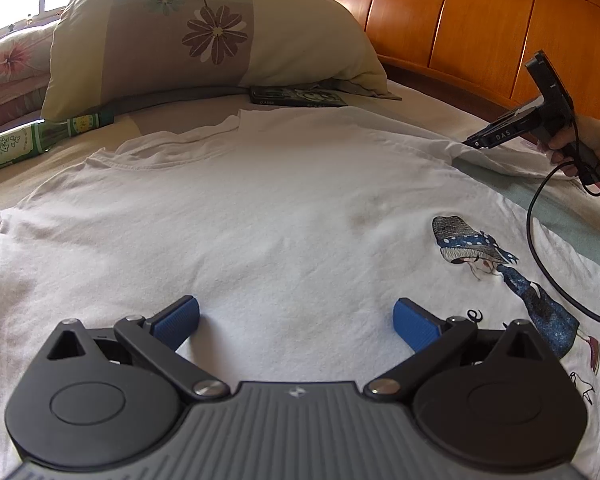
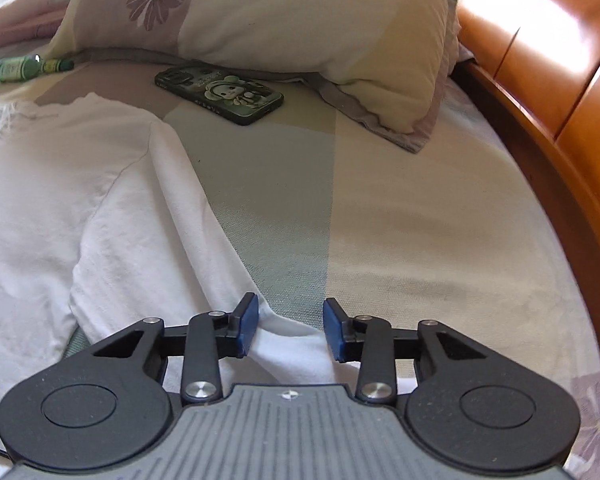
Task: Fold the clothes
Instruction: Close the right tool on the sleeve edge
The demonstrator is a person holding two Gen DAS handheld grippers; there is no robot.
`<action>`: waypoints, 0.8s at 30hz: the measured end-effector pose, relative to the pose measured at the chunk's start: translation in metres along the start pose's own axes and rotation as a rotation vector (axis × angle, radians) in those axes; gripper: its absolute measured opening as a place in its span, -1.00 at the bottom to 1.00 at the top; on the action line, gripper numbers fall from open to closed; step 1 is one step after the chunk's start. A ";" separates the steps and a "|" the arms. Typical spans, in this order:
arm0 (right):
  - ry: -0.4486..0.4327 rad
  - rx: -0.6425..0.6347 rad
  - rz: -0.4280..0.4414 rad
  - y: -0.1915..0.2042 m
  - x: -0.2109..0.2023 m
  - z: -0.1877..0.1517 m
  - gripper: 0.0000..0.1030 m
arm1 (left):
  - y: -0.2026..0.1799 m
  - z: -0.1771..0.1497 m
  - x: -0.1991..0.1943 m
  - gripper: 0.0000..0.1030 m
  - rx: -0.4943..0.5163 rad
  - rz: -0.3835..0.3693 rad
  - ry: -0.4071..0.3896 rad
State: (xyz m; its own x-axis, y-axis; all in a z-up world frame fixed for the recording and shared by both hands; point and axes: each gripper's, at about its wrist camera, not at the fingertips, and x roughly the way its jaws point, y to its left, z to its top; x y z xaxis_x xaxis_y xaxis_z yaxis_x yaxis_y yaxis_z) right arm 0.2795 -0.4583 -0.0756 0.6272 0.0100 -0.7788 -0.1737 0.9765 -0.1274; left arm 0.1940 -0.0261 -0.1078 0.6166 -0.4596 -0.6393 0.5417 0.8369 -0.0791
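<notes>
- The white T-shirt [image 1: 260, 208] lies spread flat on the bed [image 2: 420, 220], printed side up, neckline toward the pillow [image 1: 204, 36].
- It looks thin, light and limp; I judge it will sag and crease wherever I lift it, so a seam or hem gives the surest hold.
- My right gripper [image 2: 290, 328] straddles the sleeve [image 2: 172, 216] edge, pads partly apart, cloth between them but not yet pinched.
- My left gripper [image 1: 296, 320] hangs spread wide over the shirt's middle, holding nothing.
- A phone [image 2: 220, 92] and green bottle [image 1: 32, 140] lie near the collar, clear of the fold.
</notes>
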 end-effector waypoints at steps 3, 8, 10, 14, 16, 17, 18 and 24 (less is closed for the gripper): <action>-0.010 0.024 0.047 -0.006 -0.005 -0.007 -0.24 | 0.000 0.000 0.000 0.99 0.000 -0.002 -0.001; -0.033 0.017 0.059 0.001 -0.009 -0.014 -0.72 | 0.000 -0.001 0.000 0.99 0.001 -0.001 -0.001; -0.038 -0.017 0.041 0.008 -0.011 -0.014 -0.82 | 0.000 -0.001 0.000 0.99 0.001 -0.002 -0.002; -0.067 -0.032 -0.044 0.010 -0.013 -0.003 -0.86 | 0.000 -0.001 0.000 0.99 0.002 -0.002 -0.002; -0.091 -0.012 -0.104 0.004 -0.012 0.005 -0.86 | 0.000 -0.001 -0.001 0.99 0.002 -0.002 -0.002; -0.102 -0.002 -0.132 0.002 -0.011 0.009 -0.86 | 0.001 -0.001 -0.001 0.99 0.003 -0.002 -0.002; -0.104 0.007 -0.148 0.000 -0.009 0.012 -0.86 | 0.001 -0.001 0.000 0.99 0.003 -0.002 -0.002; -0.058 0.027 -0.244 0.004 0.013 0.022 -0.79 | 0.000 -0.001 0.000 0.99 0.003 -0.003 -0.002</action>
State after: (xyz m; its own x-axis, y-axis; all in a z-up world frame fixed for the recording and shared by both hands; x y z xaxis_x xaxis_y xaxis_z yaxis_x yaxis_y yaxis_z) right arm 0.3035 -0.4494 -0.0730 0.6910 -0.2148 -0.6901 0.0078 0.9570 -0.2901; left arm 0.1933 -0.0253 -0.1086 0.6165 -0.4623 -0.6373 0.5448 0.8349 -0.0786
